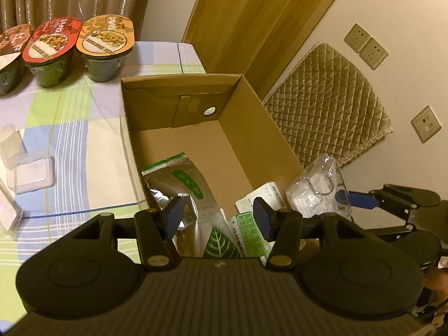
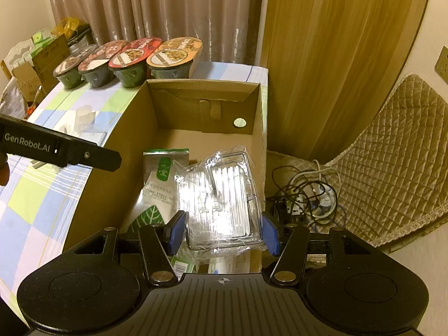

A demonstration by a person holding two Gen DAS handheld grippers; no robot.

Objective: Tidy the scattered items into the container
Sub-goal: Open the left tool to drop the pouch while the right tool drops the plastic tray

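- Blue-padded fingers of the right gripper (image 2: 223, 235) clamp a clear plastic box (image 2: 221, 196) from both sides, holding it over the near right part of an open cardboard box (image 2: 201, 88).
- Inside the cardboard box, along its near end, lie a silver pouch with a green label (image 1: 179, 184) and green-and-white packets (image 1: 246, 229); the far half of the floor is bare.
- Left gripper (image 1: 217, 215) hovers above the box's near edge, its jaws spread wide with nothing between the pads.
- On the checked tablecloth (image 1: 84, 128) left of the box sit small clear plastic cases (image 1: 30, 173), not yet in the container.
- Four sealed food bowls (image 2: 126, 61) line the table's far edge in front of a curtain (image 2: 156, 8).
- A quilted cushion (image 2: 397, 151) leans against the wall to the right, with a tangle of cables (image 2: 305, 193) on the floor beside it.
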